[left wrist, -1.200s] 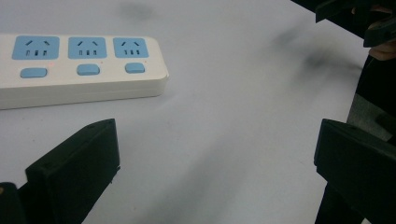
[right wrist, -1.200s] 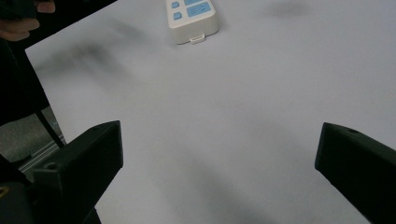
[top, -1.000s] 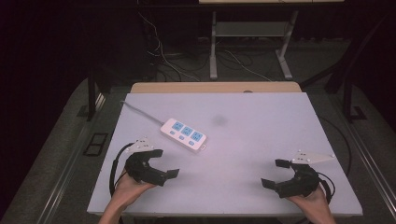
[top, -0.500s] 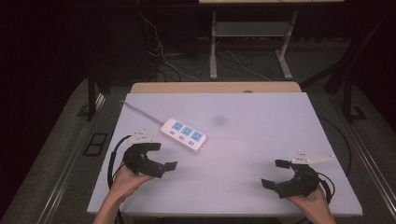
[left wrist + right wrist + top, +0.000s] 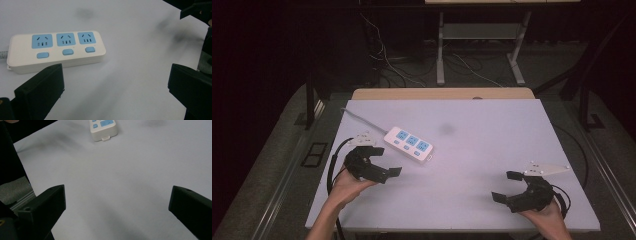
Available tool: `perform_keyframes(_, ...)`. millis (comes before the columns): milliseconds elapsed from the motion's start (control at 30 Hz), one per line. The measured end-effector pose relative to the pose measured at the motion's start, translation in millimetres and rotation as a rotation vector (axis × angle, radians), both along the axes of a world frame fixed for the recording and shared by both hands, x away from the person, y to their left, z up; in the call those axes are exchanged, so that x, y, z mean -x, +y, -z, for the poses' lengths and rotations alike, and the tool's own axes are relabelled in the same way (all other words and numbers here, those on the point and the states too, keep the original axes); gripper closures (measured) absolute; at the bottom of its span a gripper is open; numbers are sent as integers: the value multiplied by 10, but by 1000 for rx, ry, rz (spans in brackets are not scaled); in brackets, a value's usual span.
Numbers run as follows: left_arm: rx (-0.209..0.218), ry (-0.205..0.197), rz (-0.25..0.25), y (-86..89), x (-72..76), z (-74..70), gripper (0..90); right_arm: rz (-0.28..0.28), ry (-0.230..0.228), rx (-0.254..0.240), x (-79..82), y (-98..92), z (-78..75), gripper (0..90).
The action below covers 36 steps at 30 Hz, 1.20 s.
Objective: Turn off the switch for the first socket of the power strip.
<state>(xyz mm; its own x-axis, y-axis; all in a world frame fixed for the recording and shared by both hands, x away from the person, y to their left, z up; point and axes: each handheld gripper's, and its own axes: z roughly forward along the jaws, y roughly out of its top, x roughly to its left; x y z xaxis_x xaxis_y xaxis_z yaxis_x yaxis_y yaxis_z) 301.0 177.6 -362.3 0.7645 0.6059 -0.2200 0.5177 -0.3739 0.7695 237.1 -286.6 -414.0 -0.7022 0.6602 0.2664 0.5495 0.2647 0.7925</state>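
1. Just short of contact, the left gripper [image 5: 384, 161] hangs at the lower left of the high view, jaws spread wide and empty, beside the white power strip [image 5: 409, 144] that lies left of centre on the pale table [image 5: 492, 145].
2. Judging by this, the step in hand is the approach: the jaws face the strip but do not touch it.
3. Next, as it looks, the gripper must ease forward until its jaws straddle the strip's body, then close across its narrow width.
4. At lower right, the right gripper [image 5: 507, 186] waits well apart, jaws likewise wide and holding nothing.
5. Seen from the left gripper view, the strip [image 5: 56, 50] lies flat at upper left, with three blue sockets, three blue switches beneath them, and a grey cord [image 5: 364, 120] running toward the table's far left.
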Motion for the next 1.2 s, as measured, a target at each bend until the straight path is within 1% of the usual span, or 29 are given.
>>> perform_keyframes(467,-31,8,8,-20,-142,-61,0,-2,-2,3,2,0,3,8)
perform_keyframes(533,-40,9,11,-18,-187,-69,0,-3,-3,4,2,0,3,8)
perform_keyframes(667,-38,6,5,-14,-230,-79,0,-1,-4,4,4,-3,1,8)
perform_keyframes(800,-53,7,0,-14,-299,-100,0,-3,-4,5,1,-2,6,8)
perform_keyframes(967,-62,4,-1,-13,-355,-122,0,-3,-5,7,3,-1,5,8)
perform_keyframes(1033,-76,8,-1,-22,-394,-134,0,-3,-5,6,2,-2,7,8)
perform_keyframes(1200,-86,10,-3,-32,-453,-137,0,-2,-5,8,3,-3,7,8)
